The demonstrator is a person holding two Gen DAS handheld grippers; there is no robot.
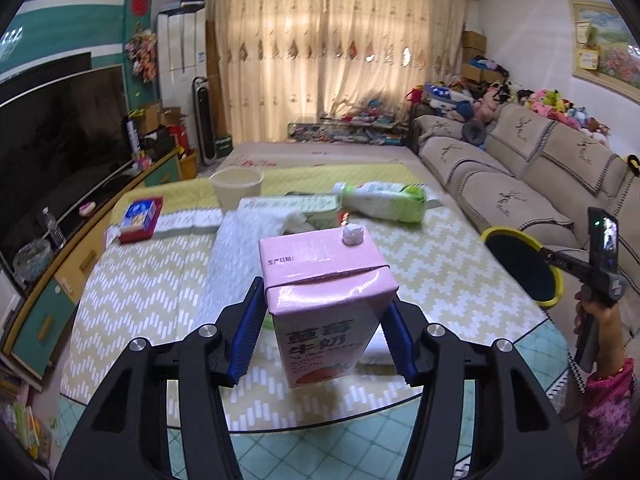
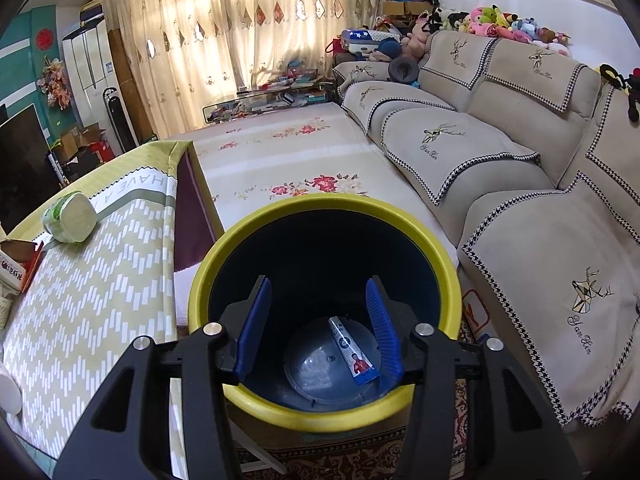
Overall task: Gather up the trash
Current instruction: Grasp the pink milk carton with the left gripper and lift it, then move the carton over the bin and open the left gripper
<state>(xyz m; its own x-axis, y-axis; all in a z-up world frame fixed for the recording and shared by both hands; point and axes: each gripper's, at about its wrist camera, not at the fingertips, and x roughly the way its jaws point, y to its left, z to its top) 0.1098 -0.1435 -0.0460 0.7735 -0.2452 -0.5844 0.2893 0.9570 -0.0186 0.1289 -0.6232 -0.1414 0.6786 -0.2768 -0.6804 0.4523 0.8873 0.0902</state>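
Observation:
A pink strawberry-milk carton (image 1: 324,280) with a white cap is clamped between the blue pads (image 1: 248,320) of my left gripper (image 1: 324,300), and it hangs just above the table with the zigzag cloth (image 1: 140,300). My right gripper (image 2: 318,282) carries a dark trash bin with a yellow rim (image 2: 320,200), its fingers reaching over the near rim; exactly where the pads touch is hidden. A blue-and-white wrapper (image 2: 354,354) lies on the bin's bottom. In the left wrist view the bin (image 1: 520,268) hangs tilted off the table's right side, under the right gripper (image 1: 560,264) held in a hand.
On the table lie a green-white wipes pack (image 1: 384,200), a long green box (image 1: 292,204), a beige cup (image 1: 236,188), a red-and-blue box (image 1: 138,218) and bubble wrap (image 1: 240,264). A beige sofa (image 2: 520,160) runs along the right. A TV (image 1: 52,140) stands at left.

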